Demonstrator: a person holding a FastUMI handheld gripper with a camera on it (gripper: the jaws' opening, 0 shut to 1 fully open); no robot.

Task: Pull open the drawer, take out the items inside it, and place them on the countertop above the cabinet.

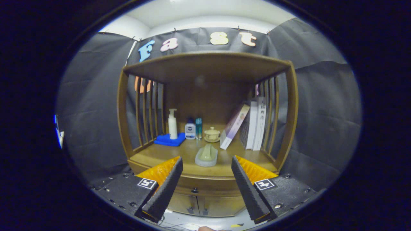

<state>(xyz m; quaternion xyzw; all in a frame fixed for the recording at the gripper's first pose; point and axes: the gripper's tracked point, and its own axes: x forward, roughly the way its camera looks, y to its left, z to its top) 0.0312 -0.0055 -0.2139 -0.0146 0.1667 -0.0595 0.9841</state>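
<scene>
Wooden and warm brown, the cabinet (205, 134) stands against the black cloth, and its drawer (205, 186) sits flush and shut under the countertop (154, 157), its small dark knob (194, 190) centred on the drawer front. On the countertop, above the knob, lies a pale green soap dish (206, 155); further back from the knob stand a white pump bottle (172, 123) on a blue cloth (170, 140), two small bottles, a lidded cup and some leaning books (253, 125). The gripper (207, 179) hangs in front of the drawer with its fingers spread wide and nothing between them, the knob lying between and just beyond the tips. A shut drawer and a dish on top fit either a drawer waiting to be pulled or one emptied and pushed back, and what is inside cannot be seen. If the pull is what is in hand, I judge it best done by centring the fingers on the knob, closing firmly on it, and drawing straight back so that the drawer does not bind.
</scene>
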